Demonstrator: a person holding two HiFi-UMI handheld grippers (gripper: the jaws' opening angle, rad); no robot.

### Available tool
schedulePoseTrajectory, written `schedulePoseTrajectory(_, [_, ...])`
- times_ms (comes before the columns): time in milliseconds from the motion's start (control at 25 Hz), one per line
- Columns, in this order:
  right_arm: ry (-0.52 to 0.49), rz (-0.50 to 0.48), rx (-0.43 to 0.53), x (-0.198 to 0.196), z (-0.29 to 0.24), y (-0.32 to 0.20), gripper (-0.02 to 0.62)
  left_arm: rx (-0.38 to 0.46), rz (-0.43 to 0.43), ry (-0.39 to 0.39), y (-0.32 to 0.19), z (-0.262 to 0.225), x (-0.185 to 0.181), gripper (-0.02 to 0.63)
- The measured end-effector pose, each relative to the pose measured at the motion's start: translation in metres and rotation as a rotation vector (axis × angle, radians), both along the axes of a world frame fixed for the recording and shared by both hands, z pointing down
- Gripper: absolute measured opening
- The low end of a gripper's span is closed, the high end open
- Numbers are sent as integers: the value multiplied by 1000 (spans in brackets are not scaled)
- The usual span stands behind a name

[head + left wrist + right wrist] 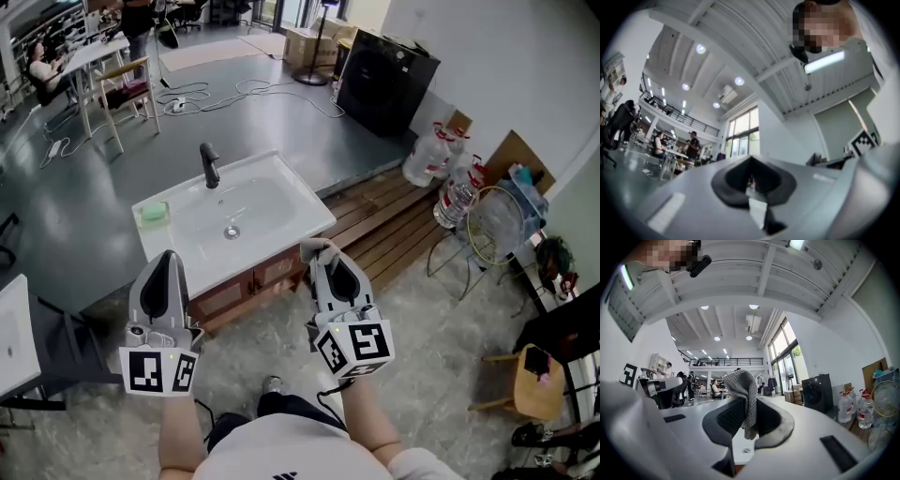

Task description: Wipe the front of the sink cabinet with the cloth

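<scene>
Gripped a grey knitted cloth (743, 390) between the closed jaws of the right gripper (745, 405), with its folded top poking past the tips, just before the front edge of the white rectangular ceramic sink (307, 202), above the brown wooden cabinet front (251, 281). Held the left gripper (169, 259) alongside, jaws together on nothing.

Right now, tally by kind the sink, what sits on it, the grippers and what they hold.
Sink: 1
Tap: 1
Green pad: 1
Grippers: 2, left gripper and right gripper
Cloth: 1, in the right gripper's fingers
Total: 6
</scene>
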State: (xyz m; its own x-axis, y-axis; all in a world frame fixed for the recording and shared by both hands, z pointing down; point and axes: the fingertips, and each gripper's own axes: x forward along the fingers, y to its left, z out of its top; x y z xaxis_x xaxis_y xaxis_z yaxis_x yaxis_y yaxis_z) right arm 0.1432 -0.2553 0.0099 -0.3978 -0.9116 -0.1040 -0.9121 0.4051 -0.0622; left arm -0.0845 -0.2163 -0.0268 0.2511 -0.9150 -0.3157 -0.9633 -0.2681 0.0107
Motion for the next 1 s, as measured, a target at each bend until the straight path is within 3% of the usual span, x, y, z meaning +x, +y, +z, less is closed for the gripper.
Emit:
schedulePoseTrajectory(400, [-17, -69, -69, -9, 32, -17, 43, -51, -42, -18, 1, 17, 3, 5])
schedulePoseTrajectory(1000, [15, -56, -196, -29, 91, 13, 44, -144, -28, -20, 34, 62, -11, 5])
